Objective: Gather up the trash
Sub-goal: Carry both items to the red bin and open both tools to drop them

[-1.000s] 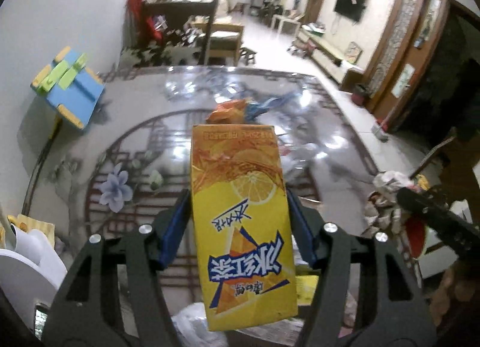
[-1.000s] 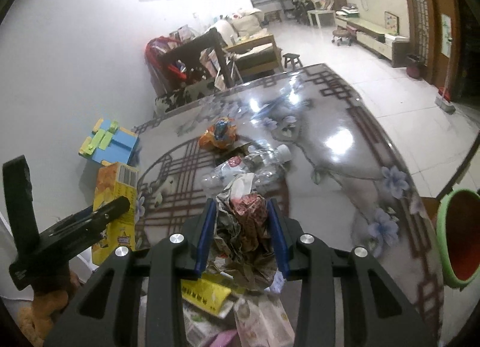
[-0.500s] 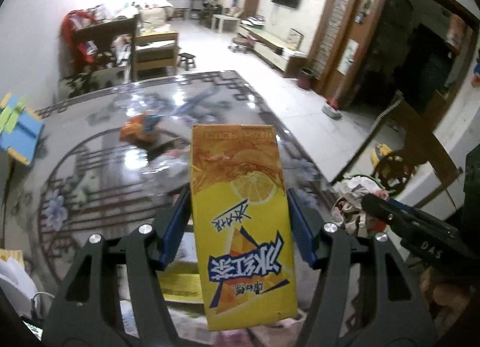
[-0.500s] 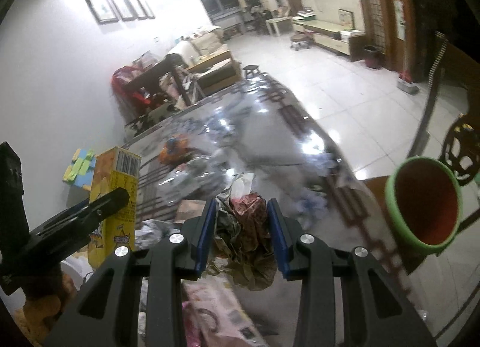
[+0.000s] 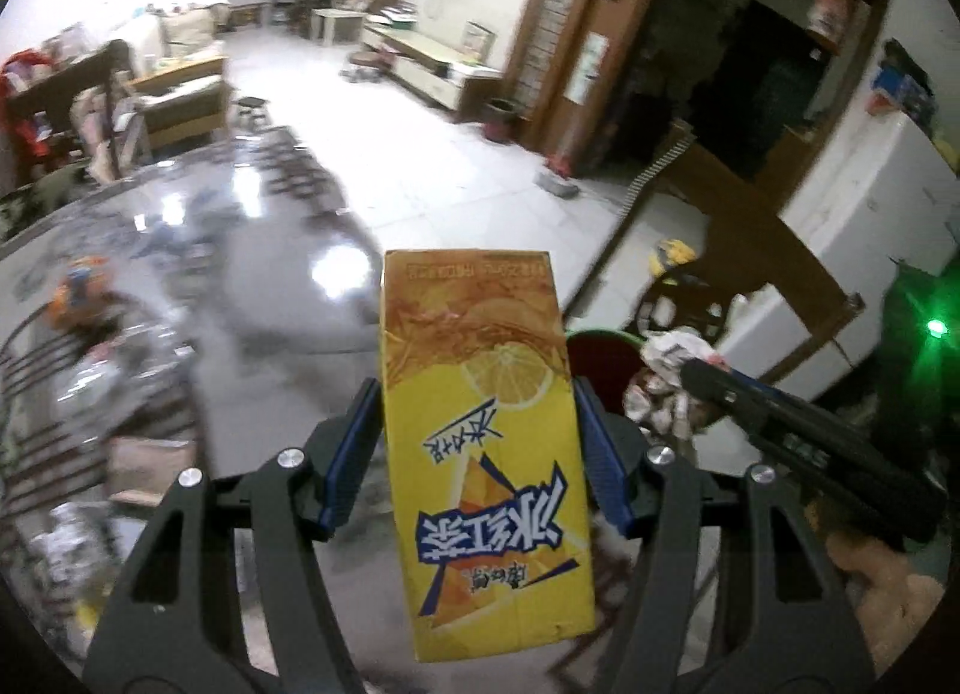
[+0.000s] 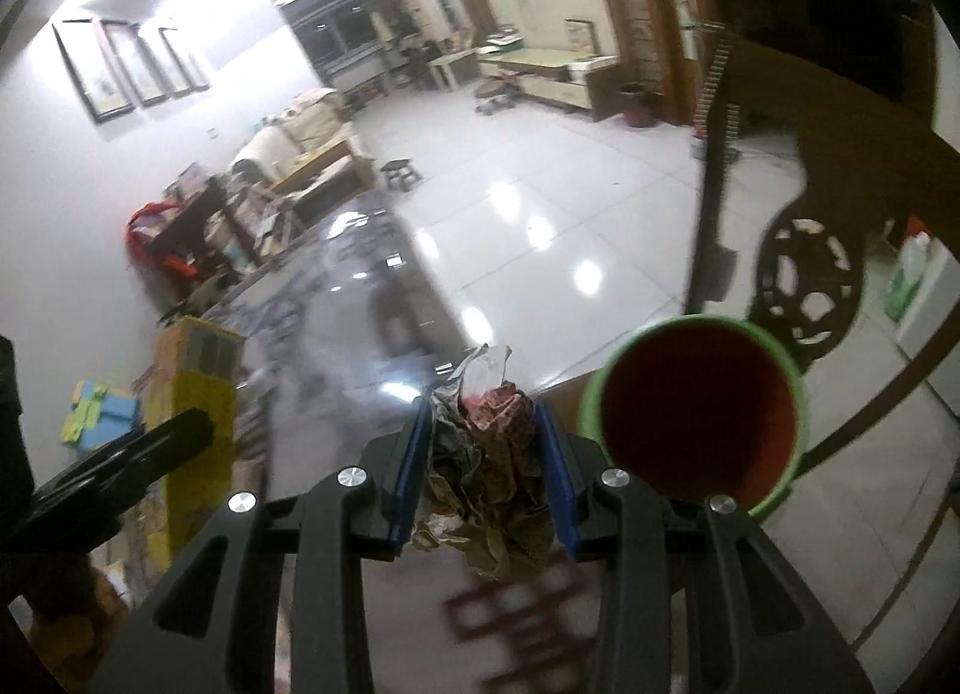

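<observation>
**Observer:** What are you holding, and where?

**Operator:** My left gripper (image 5: 474,454) is clamped on a tall yellow-and-orange drink carton with a lemon slice printed on it (image 5: 480,436). Its blue pads press both narrow sides, and the carton stands upright between them, above the table. My right gripper (image 6: 483,466) is clamped on a crumpled wad of brown and red wrapper paper (image 6: 492,454), which bulges above and below the pads.

**Observer:** How much room around them?

**Operator:** The glossy dark table with a flower and lattice pattern (image 5: 252,322) ends just ahead of both grippers, and past that edge lies open white tiled floor (image 6: 510,202). A round bin with a green rim and dark red inside (image 6: 696,412) sits just right of the wad, mouth towards me, beside the table edge.

**Observer:** Anything hard to read?

**Operator:** The left view shows only a sliver of that bin's rim (image 5: 600,337) behind the carton. The litter on the table (image 5: 114,370) is smeared by blur, so I can't name the pieces. In the right view the carton (image 6: 198,394) shows at the left with one dark finger (image 6: 120,466) across it; its base is cut off.
</observation>
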Demonstrator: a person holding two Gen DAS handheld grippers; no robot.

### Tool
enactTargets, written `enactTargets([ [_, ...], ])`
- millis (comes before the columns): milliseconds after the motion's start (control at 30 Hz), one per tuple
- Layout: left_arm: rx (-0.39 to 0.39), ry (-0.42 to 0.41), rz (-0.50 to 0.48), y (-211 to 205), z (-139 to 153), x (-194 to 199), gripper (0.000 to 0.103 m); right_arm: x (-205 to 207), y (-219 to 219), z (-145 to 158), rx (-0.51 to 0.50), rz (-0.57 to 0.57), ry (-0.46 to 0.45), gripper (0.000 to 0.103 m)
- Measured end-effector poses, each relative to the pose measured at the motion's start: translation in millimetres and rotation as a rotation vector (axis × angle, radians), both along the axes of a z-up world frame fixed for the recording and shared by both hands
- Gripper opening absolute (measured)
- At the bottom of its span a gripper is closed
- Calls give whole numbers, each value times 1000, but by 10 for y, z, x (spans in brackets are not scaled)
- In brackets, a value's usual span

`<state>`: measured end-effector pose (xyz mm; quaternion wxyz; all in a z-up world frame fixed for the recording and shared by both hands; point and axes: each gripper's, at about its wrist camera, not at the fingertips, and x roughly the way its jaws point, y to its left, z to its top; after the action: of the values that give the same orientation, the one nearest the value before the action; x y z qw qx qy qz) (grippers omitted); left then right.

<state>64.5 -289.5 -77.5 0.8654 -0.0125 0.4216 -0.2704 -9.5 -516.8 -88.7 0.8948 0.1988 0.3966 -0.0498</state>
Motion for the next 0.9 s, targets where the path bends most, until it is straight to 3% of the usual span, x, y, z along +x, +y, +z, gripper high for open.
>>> enactTargets([
  [233,4,79,-173,-1025,-329,209,61,72,-856,-294,15,-108,64,35],
  [433,28,123,-253,-1706,-663,390,61,82,-1269,-512,26,-171,114,36],
  [733,34,171,-304,-2181,-974,602,62,211,-1578,-742,18,-222,158,55],
  [867,16,179,-284,-2223,-999,651,84,205,-1657,-762,16,-238,157,60],
  [900,13,180,-281,-2213,-1002,656,84,199,-1661,-751,10,-243,158,61],
])
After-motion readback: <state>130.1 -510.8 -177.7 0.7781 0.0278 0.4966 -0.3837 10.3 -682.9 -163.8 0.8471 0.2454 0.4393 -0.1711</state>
